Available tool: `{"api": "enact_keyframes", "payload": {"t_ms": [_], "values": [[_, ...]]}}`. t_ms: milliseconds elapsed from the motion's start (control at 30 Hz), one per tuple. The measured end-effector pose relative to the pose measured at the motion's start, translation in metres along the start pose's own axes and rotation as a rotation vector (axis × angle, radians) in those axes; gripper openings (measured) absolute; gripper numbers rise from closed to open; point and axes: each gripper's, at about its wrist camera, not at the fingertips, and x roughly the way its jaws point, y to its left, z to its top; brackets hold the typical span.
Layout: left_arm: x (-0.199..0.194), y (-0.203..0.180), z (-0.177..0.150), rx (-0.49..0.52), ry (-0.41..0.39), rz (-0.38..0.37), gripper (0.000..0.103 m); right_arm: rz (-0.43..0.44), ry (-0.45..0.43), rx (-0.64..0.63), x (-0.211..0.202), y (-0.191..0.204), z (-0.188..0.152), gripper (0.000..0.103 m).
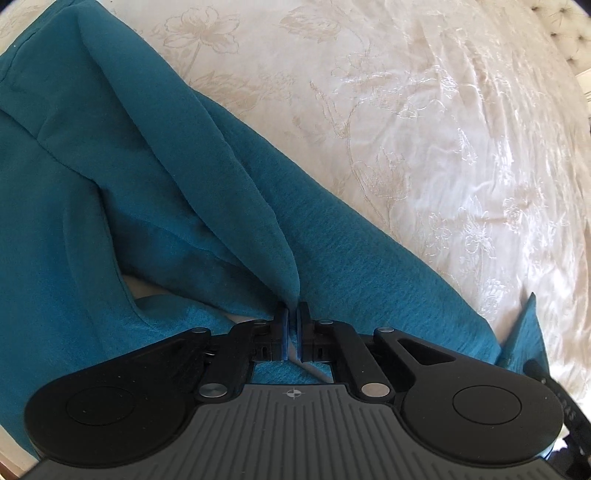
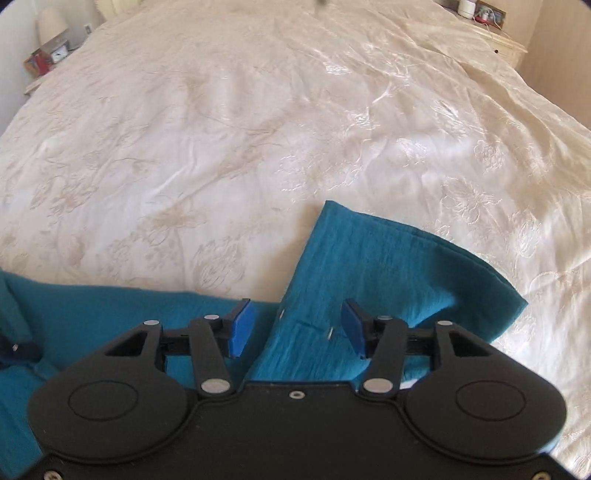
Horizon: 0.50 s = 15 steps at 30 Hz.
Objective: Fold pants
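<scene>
A: Starting at the left, what does the left wrist view give?

B: The teal pants (image 1: 110,184) fill the left half of that view, rumpled in long folds on the bed (image 1: 443,129); its cover is cream, with a flower pattern stitched in; a sliver of the cream cover shows through a gap in the cloth near the lower left.

A: And the left gripper (image 1: 292,314)?

B: Its jaws are pressed together on a ridge of the teal cloth; the ridge runs up and to the left from the fingertips, pulled into a taut crease; the gripper points steeply down.

A: Anything at the right edge there?

B: A teal corner of cloth sticks up at the lower right, beside a dark strap; I cannot tell what the strap belongs to.

A: Now the right wrist view.

B: At far left a nightstand (image 2: 40,62) with a lamp and small items, blurred; then the wide cream bed; teal cloth lies along the lower edge, and a pant leg (image 2: 369,266) angles up and right, its hem end lying flat on the cover.

A: The right gripper (image 2: 297,325)?

B: Its jaws stand wide apart; the blue pads (image 2: 242,325) touch nothing; the pant leg lies below and between them, not gripped; at top right, a second nightstand (image 2: 495,33) with small items.
</scene>
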Motion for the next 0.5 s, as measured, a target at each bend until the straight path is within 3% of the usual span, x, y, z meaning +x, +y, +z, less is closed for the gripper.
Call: {"api": "enact_keyframes", "payload": {"t_ms": [167, 267, 300, 333, 367, 500], "values": [[0.001, -0.017, 0.007, 0.024, 0.004, 0.013, 0.004, -0.078, 0.093, 0.035, 0.045, 0.006, 0.024, 0.058], [-0.004, -0.022, 0.005, 0.026, 0.005, 0.017, 0.004, -0.131, 0.170, 0.028, 0.067, 0.008, 0.029, 0.048], [-0.004, -0.023, 0.006, 0.026, 0.004, 0.015, 0.004, -0.151, 0.190, 0.031, 0.072, 0.007, 0.030, 0.037], [-0.007, -0.023, 0.005, 0.027, -0.004, 0.006, 0.004, -0.153, 0.203, 0.037, 0.074, 0.004, 0.029, 0.017], [-0.009, -0.023, 0.005, 0.030, -0.012, -0.001, 0.004, -0.127, 0.211, 0.056, 0.074, -0.002, 0.030, 0.011], [-0.028, -0.032, 0.011, 0.065, -0.062, -0.020, 0.003, -0.030, 0.128, 0.162, 0.042, -0.033, 0.038, 0.007]]}}
